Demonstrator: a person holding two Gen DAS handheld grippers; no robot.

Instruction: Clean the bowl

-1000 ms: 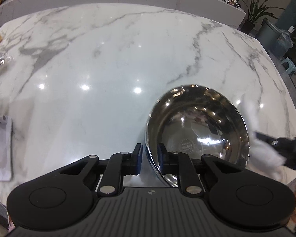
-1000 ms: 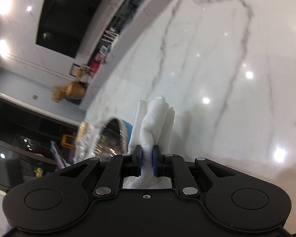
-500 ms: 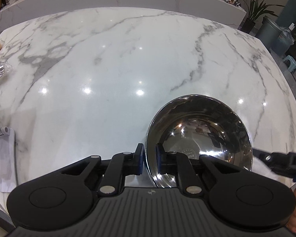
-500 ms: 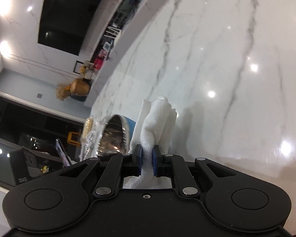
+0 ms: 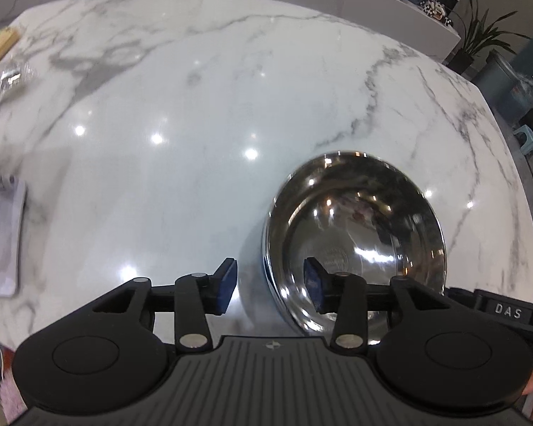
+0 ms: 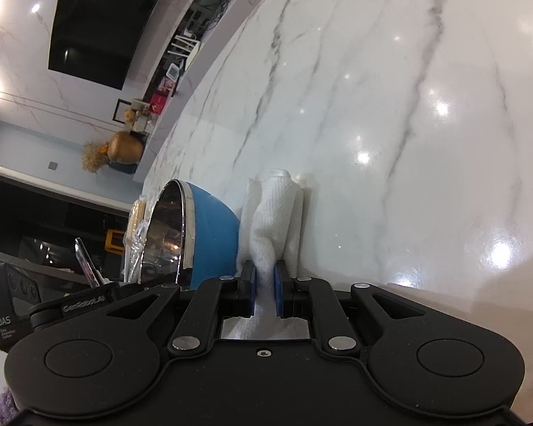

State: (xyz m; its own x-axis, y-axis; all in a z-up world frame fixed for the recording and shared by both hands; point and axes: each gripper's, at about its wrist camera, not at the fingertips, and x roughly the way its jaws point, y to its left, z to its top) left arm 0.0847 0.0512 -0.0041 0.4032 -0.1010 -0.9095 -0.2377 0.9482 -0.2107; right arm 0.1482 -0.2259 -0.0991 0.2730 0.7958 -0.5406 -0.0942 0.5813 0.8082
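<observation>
the left gripper has its two blue pads apart. its jaws have just been opening. the near rim of the bowl sits in the gap between the pads, but the pads do not press on it. one pad is outside the bowl on the left of the rim. the other pad is inside the bowl. so this gripper holds nothing.

the bowl is shiny metal inside and blue outside. it sits on the white marble table, right in front of the left gripper and a bit to its right side. lights shine in its middle.

the right gripper is shut tight on a white paper towel. the towel is bunched up and sticks out past the pads, with its far end lying on the table. the bowl is just to the left of this gripper, very near the towel. i cannot tell if towel and bowl touch.

in the left wrist view, part of the right gripper shows past the right side of the bowl, low down by the edge.

far to the left of the left gripper lies a flat pale thing on the table. farther off on that side is a crinkly clear bag.
</observation>
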